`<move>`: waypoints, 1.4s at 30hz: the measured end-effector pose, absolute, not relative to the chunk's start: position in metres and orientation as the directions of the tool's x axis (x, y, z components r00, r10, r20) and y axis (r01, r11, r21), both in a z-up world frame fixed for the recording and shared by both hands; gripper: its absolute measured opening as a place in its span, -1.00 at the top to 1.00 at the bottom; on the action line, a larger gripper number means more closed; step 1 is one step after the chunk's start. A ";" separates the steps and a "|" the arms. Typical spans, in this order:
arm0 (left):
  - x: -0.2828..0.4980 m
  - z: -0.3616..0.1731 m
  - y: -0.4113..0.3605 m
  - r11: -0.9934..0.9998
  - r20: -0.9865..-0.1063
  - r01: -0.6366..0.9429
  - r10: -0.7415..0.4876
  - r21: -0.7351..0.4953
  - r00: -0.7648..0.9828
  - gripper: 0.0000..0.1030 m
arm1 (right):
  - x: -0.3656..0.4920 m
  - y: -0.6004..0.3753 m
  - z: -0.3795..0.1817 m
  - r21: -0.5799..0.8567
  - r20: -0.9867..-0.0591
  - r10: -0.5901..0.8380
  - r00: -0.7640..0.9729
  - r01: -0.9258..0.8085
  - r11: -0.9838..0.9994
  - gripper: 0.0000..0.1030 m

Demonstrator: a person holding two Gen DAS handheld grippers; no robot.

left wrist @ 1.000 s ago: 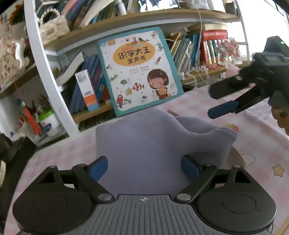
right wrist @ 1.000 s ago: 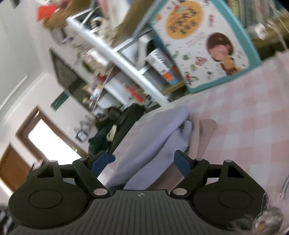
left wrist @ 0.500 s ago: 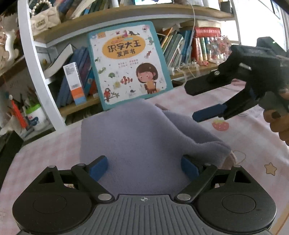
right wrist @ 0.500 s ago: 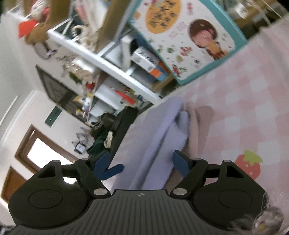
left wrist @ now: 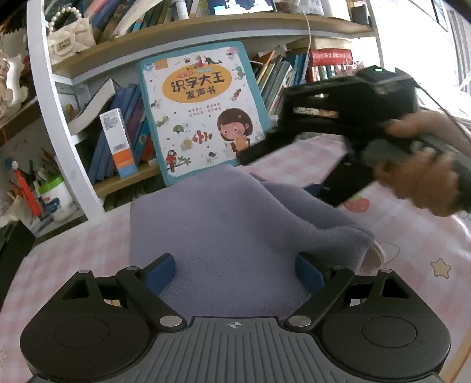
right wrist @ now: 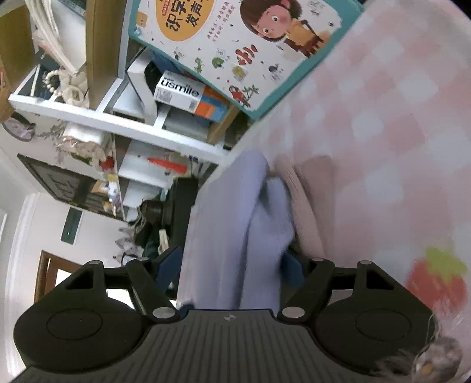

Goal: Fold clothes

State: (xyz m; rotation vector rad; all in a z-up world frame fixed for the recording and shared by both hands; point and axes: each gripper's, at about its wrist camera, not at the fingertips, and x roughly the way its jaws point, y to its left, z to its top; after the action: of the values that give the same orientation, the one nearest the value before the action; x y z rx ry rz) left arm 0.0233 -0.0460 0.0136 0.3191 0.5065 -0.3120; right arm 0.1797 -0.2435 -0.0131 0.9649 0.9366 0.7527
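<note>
A folded lavender garment (left wrist: 235, 218) lies on the pink checked tablecloth (left wrist: 412, 235), with a beige piece (left wrist: 375, 256) showing under its right corner. My left gripper (left wrist: 234, 269) hovers at the garment's near edge, its blue pads wide apart and open over the cloth. My right gripper (left wrist: 275, 173), held in a hand, has come in from the right at the garment's far edge. In the right wrist view this gripper (right wrist: 230, 265) is rolled sideways. Its jaws are closing with the lavender fold (right wrist: 235, 224) between them, beside the beige cloth (right wrist: 306, 200).
A large children's picture book (left wrist: 203, 109) leans against the bookshelf (left wrist: 206, 26) behind the garment. A white and orange box (left wrist: 117, 138) stands among the books at left. The shelf's white post (left wrist: 56, 117) rises at left. The tablecloth carries a strawberry print (right wrist: 435, 282).
The right gripper moved left toward the garment, rolled over, and narrowed its jaws around the lavender fold. The left gripper stayed over the near edge.
</note>
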 end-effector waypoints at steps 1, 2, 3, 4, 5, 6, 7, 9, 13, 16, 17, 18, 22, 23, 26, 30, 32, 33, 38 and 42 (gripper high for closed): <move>0.023 0.013 -0.045 0.903 -0.513 0.369 -0.214 0.219 0.831 -0.76 | 0.184 -0.240 -0.013 0.908 -0.310 0.851 0.425 -0.132 0.397 -0.35; 0.022 0.013 -0.045 0.903 -0.510 0.371 -0.218 0.218 0.832 -0.76 | 0.188 -0.237 -0.014 0.905 -0.308 0.841 0.445 -0.136 0.403 -0.32; 0.021 0.012 -0.044 0.902 -0.507 0.372 -0.221 0.217 0.833 -0.76 | 0.193 -0.236 -0.017 0.909 -0.299 0.836 0.460 -0.128 0.396 -0.28; 0.021 0.012 -0.043 0.902 -0.505 0.374 -0.225 0.215 0.833 -0.76 | 0.195 -0.236 -0.017 0.916 -0.284 0.835 0.471 -0.123 0.381 -0.20; 0.021 0.012 -0.042 0.902 -0.503 0.376 -0.229 0.213 0.833 -0.76 | 0.197 -0.236 -0.018 0.923 -0.269 0.834 0.482 -0.118 0.367 -0.12; 0.020 0.012 -0.041 0.901 -0.502 0.379 -0.233 0.210 0.833 -0.76 | 0.199 -0.237 -0.017 0.929 -0.251 0.832 0.495 -0.117 0.350 0.08; 0.020 0.011 -0.040 0.900 -0.501 0.382 -0.238 0.208 0.832 -0.76 | 0.197 -0.244 -0.011 0.936 -0.201 0.829 0.522 -0.148 0.320 0.22; 0.020 0.011 -0.039 0.899 -0.499 0.387 -0.244 0.206 0.831 -0.76 | 0.191 -0.257 0.001 0.940 -0.105 0.815 0.570 -0.210 0.268 0.37; 0.021 0.010 -0.040 0.897 -0.497 0.389 -0.245 0.209 0.832 -0.78 | 0.177 -0.269 0.032 0.828 -0.246 0.707 0.663 -0.236 0.509 0.47; 0.021 0.011 -0.039 0.897 -0.497 0.390 -0.247 0.207 0.832 -0.78 | 0.165 -0.261 0.041 0.731 -0.364 0.674 0.642 -0.252 0.634 0.13; 0.021 0.013 -0.038 0.898 -0.496 0.389 -0.248 0.204 0.832 -0.79 | 0.158 -0.256 0.039 0.720 -0.392 0.686 0.613 -0.259 0.643 0.06; 0.020 0.015 -0.036 0.901 -0.494 0.386 -0.247 0.199 0.833 -0.79 | 0.151 -0.251 0.038 0.706 -0.418 0.690 0.591 -0.268 0.656 0.04; 0.010 0.029 -0.023 0.914 -0.454 0.354 -0.235 0.196 0.859 -0.79 | 0.111 -0.233 0.040 0.621 -0.472 0.686 0.553 -0.343 0.704 0.04; 0.007 0.032 -0.019 0.917 -0.446 0.351 -0.238 0.189 0.863 -0.79 | 0.103 -0.230 0.042 0.613 -0.469 0.692 0.549 -0.362 0.703 0.04; 0.004 0.040 -0.003 0.929 -0.435 0.350 -0.267 0.121 0.860 -0.79 | 0.086 -0.218 0.044 0.583 -0.472 0.693 0.545 -0.397 0.709 0.08; 0.006 0.041 0.019 0.932 -0.427 0.361 -0.341 -0.038 0.837 -0.39 | 0.079 -0.203 0.041 0.533 -0.511 0.655 0.557 -0.392 0.750 0.53; 0.010 0.038 0.027 0.925 -0.431 0.361 -0.374 -0.114 0.821 0.19 | 0.078 -0.198 0.037 0.519 -0.525 0.645 0.555 -0.391 0.760 0.72; 0.012 0.035 0.031 0.924 -0.438 0.354 -0.381 -0.144 0.814 0.32 | 0.076 -0.196 0.037 0.510 -0.526 0.640 0.560 -0.394 0.764 0.77; 0.023 0.021 0.045 0.911 -0.461 0.334 -0.411 -0.241 0.787 0.33 | 0.057 -0.194 0.052 0.453 -0.489 0.640 0.592 -0.455 0.767 0.80; 0.024 0.018 0.044 0.906 -0.464 0.349 -0.422 -0.240 0.778 0.30 | 0.061 -0.204 0.029 0.479 -0.527 0.620 0.581 -0.400 0.781 0.82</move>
State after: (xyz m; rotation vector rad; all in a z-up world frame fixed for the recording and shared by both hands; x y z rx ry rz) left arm 0.0238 0.0440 0.0182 -0.1435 0.5351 -0.4183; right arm 0.0608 -0.2037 0.0294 0.3256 0.7363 0.6086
